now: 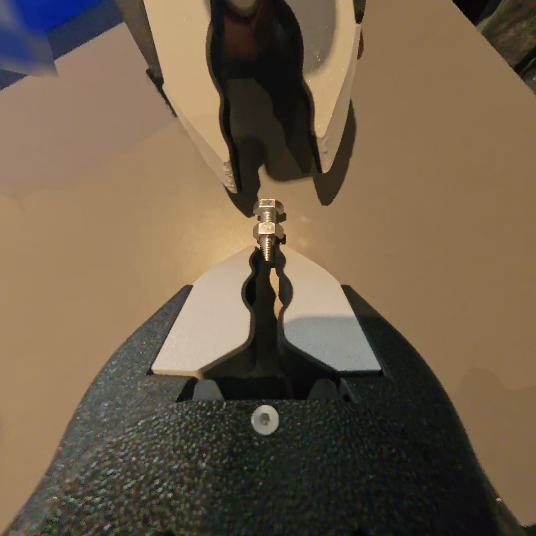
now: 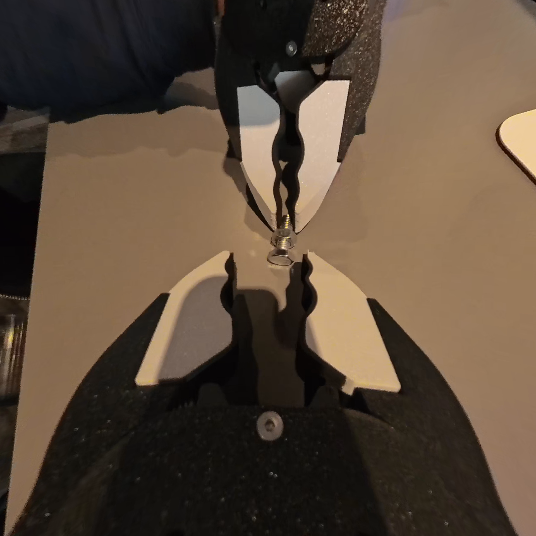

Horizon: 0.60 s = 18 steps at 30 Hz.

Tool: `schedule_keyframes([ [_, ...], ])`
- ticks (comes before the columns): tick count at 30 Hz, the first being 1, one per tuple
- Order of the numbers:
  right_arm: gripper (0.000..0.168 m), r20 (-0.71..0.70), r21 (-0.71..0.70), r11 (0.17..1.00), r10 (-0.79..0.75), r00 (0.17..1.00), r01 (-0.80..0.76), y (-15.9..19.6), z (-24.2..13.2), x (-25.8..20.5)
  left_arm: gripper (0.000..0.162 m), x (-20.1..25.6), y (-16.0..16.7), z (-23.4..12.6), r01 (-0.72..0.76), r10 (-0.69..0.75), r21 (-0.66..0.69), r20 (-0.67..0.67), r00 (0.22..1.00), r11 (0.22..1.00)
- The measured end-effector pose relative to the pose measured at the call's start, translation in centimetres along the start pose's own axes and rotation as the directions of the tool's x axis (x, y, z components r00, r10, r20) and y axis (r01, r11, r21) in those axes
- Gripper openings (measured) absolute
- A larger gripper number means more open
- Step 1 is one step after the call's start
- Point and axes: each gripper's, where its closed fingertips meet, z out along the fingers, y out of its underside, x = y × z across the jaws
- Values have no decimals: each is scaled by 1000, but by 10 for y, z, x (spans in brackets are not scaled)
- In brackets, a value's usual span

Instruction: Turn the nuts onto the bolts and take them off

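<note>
At the centre of the frame, the left gripper clenches the threaded tip of the bolt, with the nut sitting partway along the thread below the hex head. The right gripper stands released, its fingers spread just beside the bolt's head above the tan table.

No text, label, brand, number or sign can be read in either view.
</note>
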Motion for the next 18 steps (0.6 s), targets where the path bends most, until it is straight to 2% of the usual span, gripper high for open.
schedule_keyframes([
  [1,46,-3,5,1000,1,1000,-1,-1,0,0,10,0,0,0,14,-14,-1,17,1000,1000],
  [4,55,-7,49,999,18,1000,-17,-6,-5,3,9,1,-4,-1,23,-25,18,118,993,1000],
  [5,60,-6,96,995,22,1000,-22,-12,-8,4,9,2,-7,-3,26,-31,36,152,988,999],
  [7,72,12,277,960,30,999,-32,-38,-23,6,9,6,-19,-11,39,-62,114,209,976,993],
  [8,80,45,387,921,39,998,-53,-55,-33,6,9,5,-25,-17,36,-74,152,249,966,988],
  [11,128,190,640,751,48,981,-160,-109,-72,6,9,-14,-38,-43,29,-117,202,442,890,979],
  [13,145,242,746,641,-5,970,-183,-140,-98,6,9,-23,-45,-57,15,-130,221,517,846,975],
  [14,145,245,787,594,-50,968,-168,-152,-109,5,9,-26,-48,-61,11,-136,231,530,837,973],
  [16,141,192,814,572,-101,976,-101,-167,-116,8,9,-31,-53,-65,13,-163,266,548,820,964],
  [17,133,164,819,570,-127,978,-63,-172,-118,9,9,-33,-54,-66,12,-173,281,556,813,960],
  [18,116,141,833,552,-173,975,-23,-176,-123,5,9,-35,-55,-66,10,-181,292,565,805,956],
])
